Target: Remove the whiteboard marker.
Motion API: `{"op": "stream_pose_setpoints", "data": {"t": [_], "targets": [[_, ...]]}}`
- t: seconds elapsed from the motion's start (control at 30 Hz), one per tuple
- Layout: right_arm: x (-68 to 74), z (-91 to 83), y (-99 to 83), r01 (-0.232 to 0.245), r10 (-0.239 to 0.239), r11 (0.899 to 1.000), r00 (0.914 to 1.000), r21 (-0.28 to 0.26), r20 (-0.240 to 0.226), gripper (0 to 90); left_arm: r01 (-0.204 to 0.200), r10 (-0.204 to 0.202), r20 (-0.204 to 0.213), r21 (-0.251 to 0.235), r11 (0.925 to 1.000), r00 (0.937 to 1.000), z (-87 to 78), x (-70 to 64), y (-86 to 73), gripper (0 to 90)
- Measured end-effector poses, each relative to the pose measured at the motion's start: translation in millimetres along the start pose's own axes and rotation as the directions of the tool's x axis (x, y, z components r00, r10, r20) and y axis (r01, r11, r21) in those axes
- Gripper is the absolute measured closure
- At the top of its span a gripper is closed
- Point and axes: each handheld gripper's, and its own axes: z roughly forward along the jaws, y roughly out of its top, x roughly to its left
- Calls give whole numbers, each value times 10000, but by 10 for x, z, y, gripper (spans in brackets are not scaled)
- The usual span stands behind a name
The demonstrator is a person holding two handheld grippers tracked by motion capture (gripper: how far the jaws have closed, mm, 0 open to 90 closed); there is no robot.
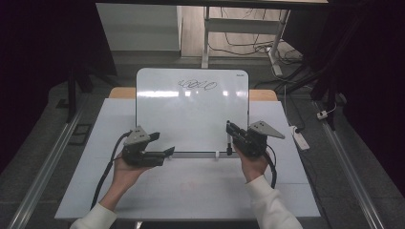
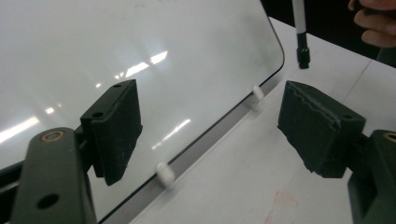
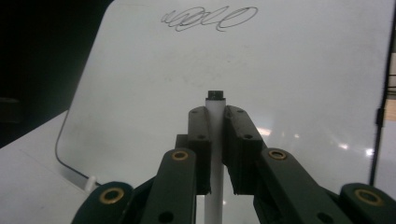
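A whiteboard leans upright at the middle of the table, with a black scribble near its top edge. My left gripper is open beside the board's lower left corner, one pad in front of the glossy surface and nothing between the jaws. At the board's lower right edge my right gripper is shut on a white marker. The marker's black end points at the board and the scribble. The marker also hangs tip-down in the left gripper view.
The board rests on small white pegs along a grey ledge on the white table top. A white power strip lies off the table's right side. Desk legs and cables stand behind on the floor.
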Motion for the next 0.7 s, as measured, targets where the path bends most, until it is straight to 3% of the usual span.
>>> {"op": "stream_pose_setpoints", "data": {"t": [0.17,0.2,0.43,0.7], "targets": [[136,45,-45,-151,149,9999,9990,-36,-415,804,-14,19,416,-130,9999,9991,134,-59,122,246],[161,55,-53,-190,188,9998,9985,-44,-506,804,94,-89,694,-74,9999,9976,204,-75,152,248],[343,99,-100,-226,206,9995,9951,-199,-963,804,175,-187,1136,122,9998,9934,395,-134,197,293],[471,137,-161,-382,344,9988,9919,-292,-1221,804,51,-89,1829,211,9998,9831,592,-230,236,381]]}}
